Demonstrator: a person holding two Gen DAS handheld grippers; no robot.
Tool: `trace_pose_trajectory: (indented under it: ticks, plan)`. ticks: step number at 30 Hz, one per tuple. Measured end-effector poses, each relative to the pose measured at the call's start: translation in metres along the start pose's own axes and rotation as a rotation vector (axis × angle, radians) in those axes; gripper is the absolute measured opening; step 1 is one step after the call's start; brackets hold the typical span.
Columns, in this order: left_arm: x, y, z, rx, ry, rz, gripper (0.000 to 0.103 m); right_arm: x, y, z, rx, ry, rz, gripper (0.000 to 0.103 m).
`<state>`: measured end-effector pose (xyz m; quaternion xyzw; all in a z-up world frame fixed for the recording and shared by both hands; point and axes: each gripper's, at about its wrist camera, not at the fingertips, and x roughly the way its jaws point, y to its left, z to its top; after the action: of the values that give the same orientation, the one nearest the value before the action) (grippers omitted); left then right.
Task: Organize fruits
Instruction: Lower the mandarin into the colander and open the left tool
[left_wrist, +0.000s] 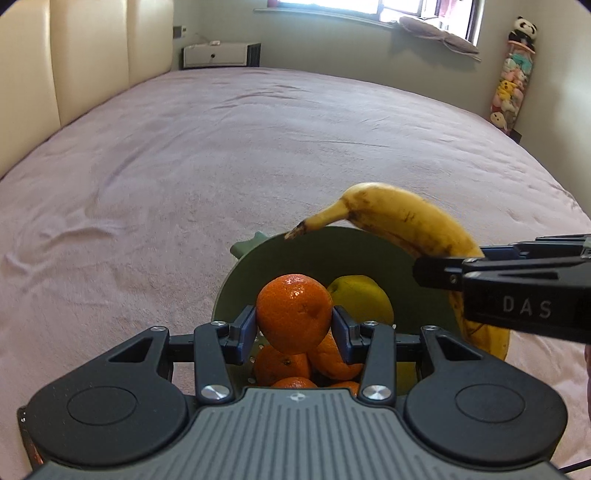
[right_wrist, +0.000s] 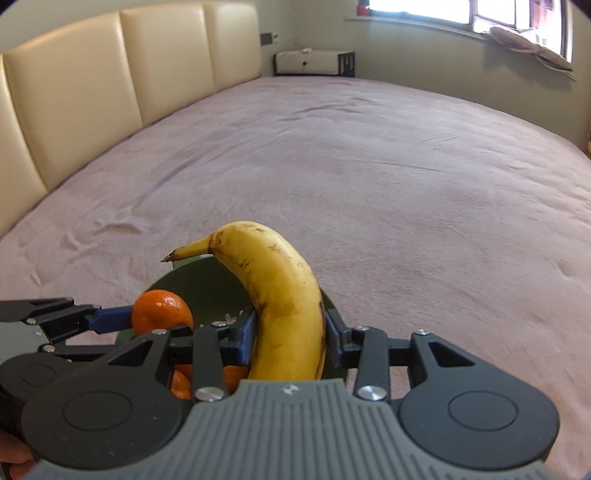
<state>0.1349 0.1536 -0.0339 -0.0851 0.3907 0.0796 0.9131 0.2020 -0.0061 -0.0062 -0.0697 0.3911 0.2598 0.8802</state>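
Bare bed (left_wrist: 258, 155) surrounds the bowl (left_wrist: 314, 251); left tool (left_wrist: 294, 325) pinches an orange (left_wrist: 293, 312), right tool (right_wrist: 290, 332) a banana (right_wrist: 280, 295); only the left view shows an apple (left_wrist: 364, 299).

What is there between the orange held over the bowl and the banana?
In the left wrist view, a yellow-green fruit lies in the green bowl between the held orange and the banana; more oranges sit under the held one.

left gripper (left_wrist: 294, 323): clamped, angled down | right gripper (right_wrist: 290, 325): clamped, angled down
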Motion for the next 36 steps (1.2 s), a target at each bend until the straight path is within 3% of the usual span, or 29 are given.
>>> trace_pose_trajectory:
  ticks: [9,18,29,36]
  plan:
    - [0.016,0.003,0.004,-0.029,0.025,-0.001,0.049,0.029,0.004,0.012,-0.171,0.107,0.015,0.037]
    - [0.035,0.007,0.003,-0.085,0.104,-0.008,0.049,0.034,-0.001,0.020,-0.160,0.119,0.031,0.037]
    - [0.035,0.004,0.001,-0.071,0.103,-0.007,0.051,0.041,0.003,0.018,-0.181,0.145,0.068,0.037]
    - [0.032,0.003,0.003,-0.072,0.107,-0.020,0.063,0.043,0.004,0.021,-0.215,0.153,0.060,0.037]
